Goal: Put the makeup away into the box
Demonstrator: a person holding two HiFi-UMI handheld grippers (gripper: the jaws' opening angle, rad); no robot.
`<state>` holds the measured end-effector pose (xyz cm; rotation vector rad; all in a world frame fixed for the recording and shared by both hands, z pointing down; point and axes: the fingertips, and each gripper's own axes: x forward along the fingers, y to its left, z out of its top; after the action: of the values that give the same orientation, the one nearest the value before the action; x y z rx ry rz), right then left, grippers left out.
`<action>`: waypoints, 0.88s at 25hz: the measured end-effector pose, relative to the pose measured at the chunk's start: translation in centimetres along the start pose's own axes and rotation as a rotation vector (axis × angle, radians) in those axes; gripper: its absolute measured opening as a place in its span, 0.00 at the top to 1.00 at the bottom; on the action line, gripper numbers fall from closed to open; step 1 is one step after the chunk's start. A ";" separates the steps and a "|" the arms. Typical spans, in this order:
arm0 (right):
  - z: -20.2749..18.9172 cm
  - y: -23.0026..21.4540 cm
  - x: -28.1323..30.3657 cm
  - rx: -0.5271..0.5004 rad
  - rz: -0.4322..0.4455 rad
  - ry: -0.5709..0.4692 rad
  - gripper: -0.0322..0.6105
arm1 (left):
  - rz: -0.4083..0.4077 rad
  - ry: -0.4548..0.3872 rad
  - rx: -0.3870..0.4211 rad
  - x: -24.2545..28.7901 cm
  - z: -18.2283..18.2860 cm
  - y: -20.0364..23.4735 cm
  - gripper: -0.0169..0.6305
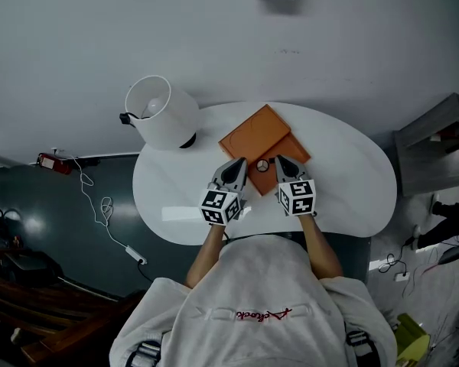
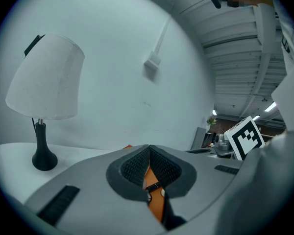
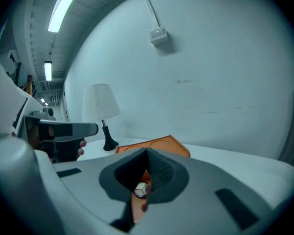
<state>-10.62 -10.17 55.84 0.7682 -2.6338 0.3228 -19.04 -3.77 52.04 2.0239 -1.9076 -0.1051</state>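
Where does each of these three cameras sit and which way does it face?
Head view: on the person's head, looking steeply down at the white table, orange box, left gripper and right gripper; forearms and shoulders show.
Left gripper view: on that gripper, looking along its shut jaws toward the lamp and wall.
Right gripper view: likewise, facing the box; the left gripper shows.
Shared: lamp and orange box.
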 end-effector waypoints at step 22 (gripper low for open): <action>0.5 0.6 0.3 -0.013 -0.045 -0.017 0.92 | -0.031 0.000 0.016 -0.7 0.2 0.9 0.96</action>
<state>-11.33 -10.00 55.48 0.8286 -2.6275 0.2878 -19.99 -3.18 52.05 2.0638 -1.8836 -0.0983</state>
